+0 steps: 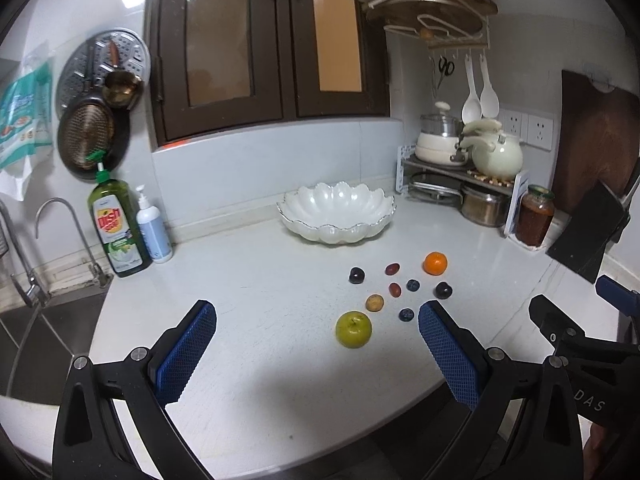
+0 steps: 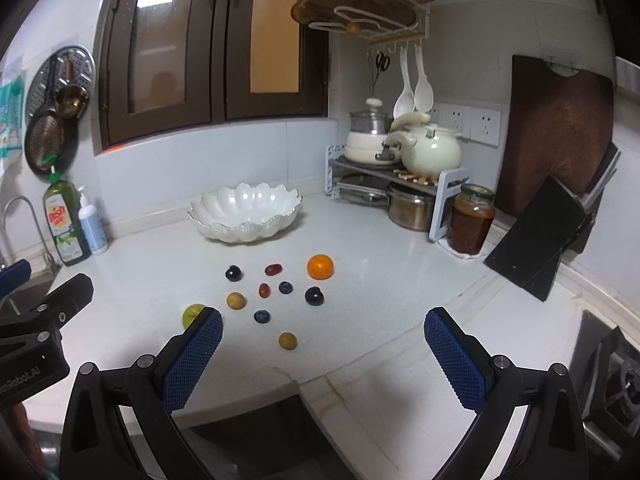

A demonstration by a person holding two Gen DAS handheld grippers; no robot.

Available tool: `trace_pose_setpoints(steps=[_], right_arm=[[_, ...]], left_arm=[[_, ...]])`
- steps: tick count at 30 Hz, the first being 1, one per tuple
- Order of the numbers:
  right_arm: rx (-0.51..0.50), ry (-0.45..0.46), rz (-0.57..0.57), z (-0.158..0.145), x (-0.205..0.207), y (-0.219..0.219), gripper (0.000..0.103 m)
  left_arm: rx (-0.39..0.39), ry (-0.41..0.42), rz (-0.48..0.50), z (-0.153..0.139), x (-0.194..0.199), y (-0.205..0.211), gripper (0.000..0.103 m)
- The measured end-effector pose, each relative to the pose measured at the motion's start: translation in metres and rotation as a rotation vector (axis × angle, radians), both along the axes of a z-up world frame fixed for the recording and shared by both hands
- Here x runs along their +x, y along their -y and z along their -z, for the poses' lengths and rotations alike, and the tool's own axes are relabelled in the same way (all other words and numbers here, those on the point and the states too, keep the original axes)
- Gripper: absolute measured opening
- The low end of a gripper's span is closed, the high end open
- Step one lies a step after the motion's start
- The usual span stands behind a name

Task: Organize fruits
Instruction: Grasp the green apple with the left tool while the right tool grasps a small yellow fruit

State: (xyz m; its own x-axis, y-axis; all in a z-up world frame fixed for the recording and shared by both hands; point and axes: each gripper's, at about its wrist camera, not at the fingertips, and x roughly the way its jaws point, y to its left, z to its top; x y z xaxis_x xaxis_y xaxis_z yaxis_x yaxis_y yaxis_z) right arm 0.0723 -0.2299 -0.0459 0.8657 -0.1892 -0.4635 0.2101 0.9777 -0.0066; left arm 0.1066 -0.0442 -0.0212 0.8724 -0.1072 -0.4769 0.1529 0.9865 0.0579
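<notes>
White stone worktop (image 1: 248,288) carries everything, and both tongs hover above its near edge, spread wide and empty. Beyond them sits the scalloped white bowl (image 1: 336,212), empty, likely the goal. Ahead of the left tongs (image 1: 316,332), nearer their right finger, lies the green apple (image 1: 353,329), biggest and closest, so a sensible first pick: straddle it squarely, close gently. Past it lie the orange (image 1: 435,263), dark plums, grapes and blueberries. Only the right tongs' (image 2: 323,334) view shows a second small yellow fruit (image 2: 288,341) between their fingers, while their left finger half hides the apple.
</notes>
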Motion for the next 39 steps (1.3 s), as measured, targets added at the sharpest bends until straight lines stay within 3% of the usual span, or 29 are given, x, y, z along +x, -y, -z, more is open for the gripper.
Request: trace_pose_setpoints(steps=[11,19,22,33,39], right_arm=[[0.023,-0.121,0.001,0.035,0.063,0.004,0.1],[0.048,-0.246,-0.009,0.073,0.096,0.009,0.092],[0.057,-0.279,-0.015,0.083,0.106,0.01,0.087],[0.066,-0.383,-0.082,0.112,0.135,0.001,0.062],[0.081,-0.417,-0.098,0.122,0.143,-0.004,0.047]], left_arm=[[0.068,-0.113,0.058,0.039,0.061,0.019,0.103],[0.092,-0.218,0.132,0.078,0.093,0.028,0.093],[0.112,-0.247,0.154,0.091,0.103,0.032,0.084],[0.137,-0.318,0.219,0.123,0.131,0.041,0.079],[0.144,-0.341,0.264,0.133,0.138,0.047,0.069]])
